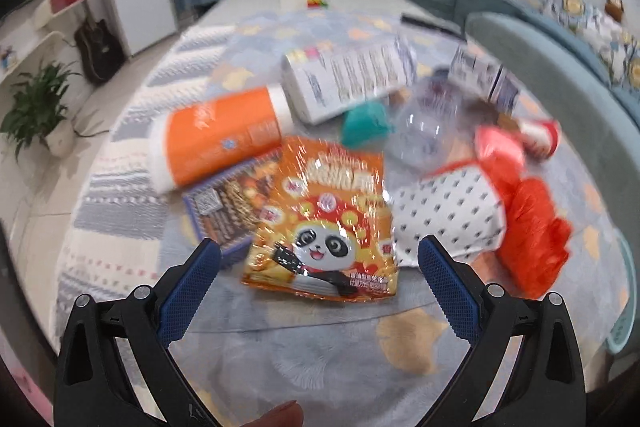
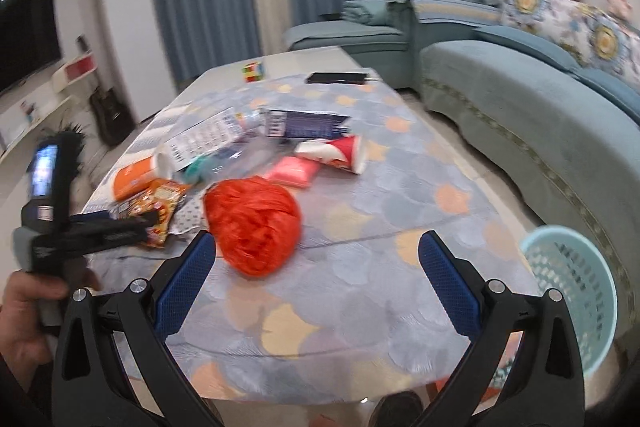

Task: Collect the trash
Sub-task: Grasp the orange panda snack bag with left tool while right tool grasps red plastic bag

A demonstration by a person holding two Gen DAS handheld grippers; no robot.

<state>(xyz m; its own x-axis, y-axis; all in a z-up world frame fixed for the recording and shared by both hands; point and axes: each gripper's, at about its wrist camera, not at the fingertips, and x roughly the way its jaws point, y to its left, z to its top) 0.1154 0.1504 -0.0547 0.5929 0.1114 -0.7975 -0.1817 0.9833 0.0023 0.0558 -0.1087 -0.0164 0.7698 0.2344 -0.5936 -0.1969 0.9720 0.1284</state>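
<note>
Both spread grippers, left (image 1: 319,255) and right (image 2: 317,251), hold nothing; panda snack packet (image 1: 324,223) lettering blurred.

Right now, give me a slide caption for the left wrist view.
Open left gripper poised over the panda snack packet amid trash piled on the table.

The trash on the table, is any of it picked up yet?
Not yet, by the looks of it. The blue basket beside the table looks empty. Both grippers are open and hold nothing: the left gripper points at the panda snack bag, the right gripper hangs near the red plastic bag. The whole pile is left.
</note>
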